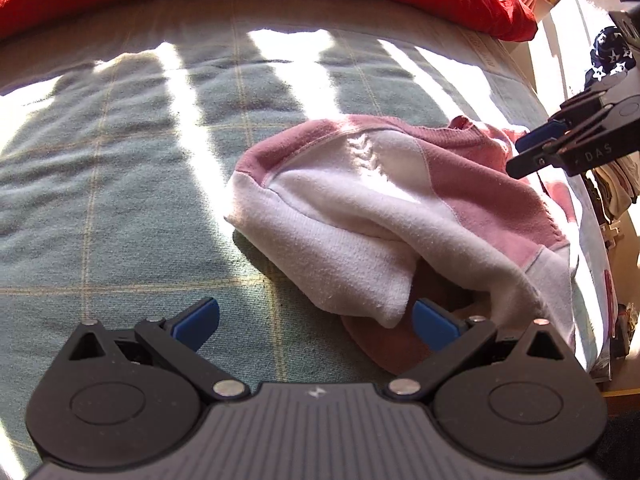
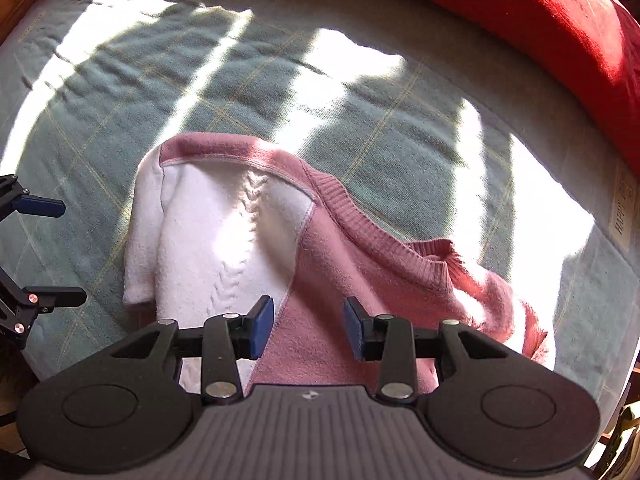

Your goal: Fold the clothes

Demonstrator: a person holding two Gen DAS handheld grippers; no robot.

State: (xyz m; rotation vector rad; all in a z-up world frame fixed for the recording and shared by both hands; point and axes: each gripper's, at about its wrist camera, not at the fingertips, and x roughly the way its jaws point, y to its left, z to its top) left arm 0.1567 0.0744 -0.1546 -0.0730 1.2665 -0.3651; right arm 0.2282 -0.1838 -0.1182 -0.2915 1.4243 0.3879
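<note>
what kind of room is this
Probably a bedroom. A pink and white sweater lies on a bed under a green checked blanket, with a red cushion or cover at its far edge and more clothes beside it.

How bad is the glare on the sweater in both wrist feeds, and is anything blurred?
Left wrist view: sun stripes bleach the green checked blanket and part of the pink-and-white knit sweater; the right tool at the frame edge looks soft. Right wrist view: the sweater's white panel is washed out; edges bend.

Left claw (image 1: 316, 326) spread wide; right claw (image 2: 309, 330) parted.
</note>
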